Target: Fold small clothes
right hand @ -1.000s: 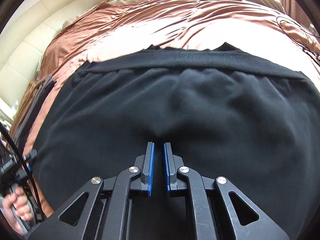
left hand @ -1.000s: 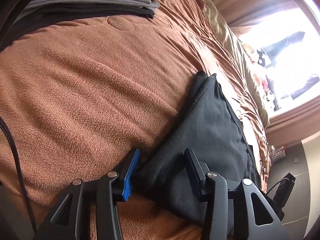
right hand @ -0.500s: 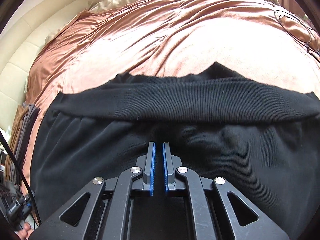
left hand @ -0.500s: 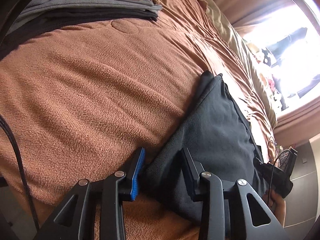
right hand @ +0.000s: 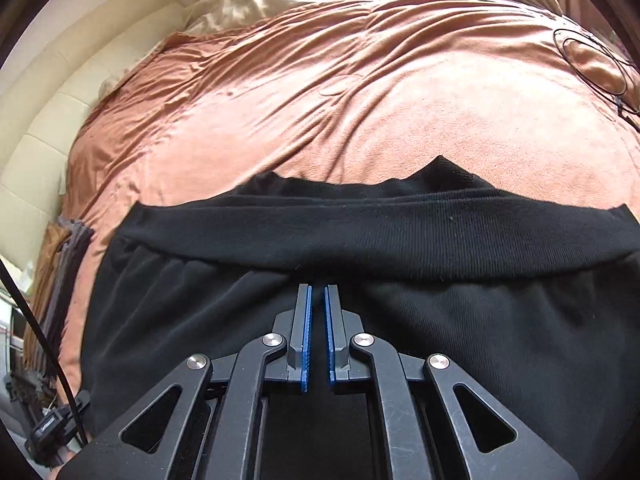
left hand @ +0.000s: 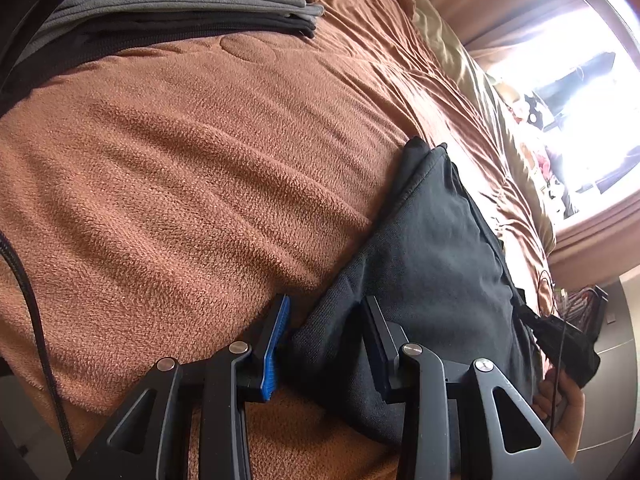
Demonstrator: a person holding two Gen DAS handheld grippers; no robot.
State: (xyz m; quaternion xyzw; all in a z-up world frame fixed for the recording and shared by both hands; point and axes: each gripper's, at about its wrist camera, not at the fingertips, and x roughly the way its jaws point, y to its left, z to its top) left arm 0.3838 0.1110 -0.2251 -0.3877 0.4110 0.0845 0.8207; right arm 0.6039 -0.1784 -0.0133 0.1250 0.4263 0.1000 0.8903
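While the black garment (right hand: 400, 320) lies folded on the bed (right hand: 320, 100), the left gripper (left hand: 324, 340) grips its thick near edge and the right gripper (right hand: 317, 332), jaws nearly closed, pinches cloth below the waistband, so I judge a fold in hand, needing both lifted together.

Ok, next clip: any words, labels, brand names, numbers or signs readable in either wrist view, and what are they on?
None can be read.
black garment: no tag or print shows.
folded stack: no labels in view.
brown blanket: only stitched quilting, no text.
clutter by the window: washed out by glare and too small to read.
Both grippers' fingers and blue pads: no markings visible.
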